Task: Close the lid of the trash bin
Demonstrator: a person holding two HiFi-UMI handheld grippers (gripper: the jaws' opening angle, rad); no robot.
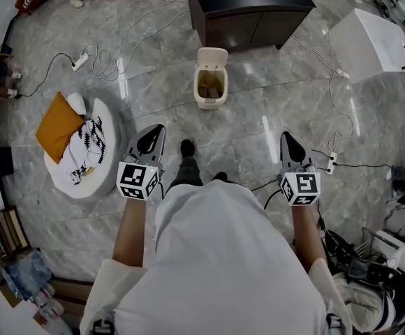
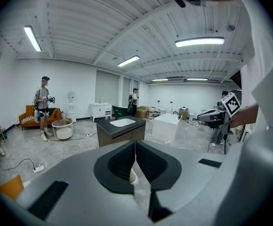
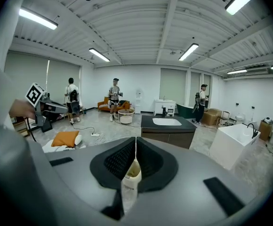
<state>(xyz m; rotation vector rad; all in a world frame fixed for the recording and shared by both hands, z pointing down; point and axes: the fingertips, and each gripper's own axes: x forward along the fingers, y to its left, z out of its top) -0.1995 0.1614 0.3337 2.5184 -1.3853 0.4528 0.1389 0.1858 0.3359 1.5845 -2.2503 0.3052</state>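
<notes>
A small cream trash bin [image 1: 210,84] stands on the grey marble floor ahead of me, its lid [image 1: 212,56] tipped up and open at the far side. Both grippers hover well short of the bin, one on each side. My left gripper [image 1: 160,127] has its jaws pressed together with nothing in them. The right gripper [image 1: 285,136] is likewise shut and empty. In the left gripper view a sliver of the bin [image 2: 132,176] shows below the closed jaws of the left gripper [image 2: 135,143]. The right gripper view shows the bin [image 3: 131,173] under the closed tips of the right gripper [image 3: 135,138].
A dark cabinet with a white sink [image 1: 248,9] stands just behind the bin. A white tub [image 1: 371,44] is at the far right. A round white seat with an orange cushion [image 1: 59,125] lies left. Cables and a power strip [image 1: 81,61] cross the floor. People stand far off.
</notes>
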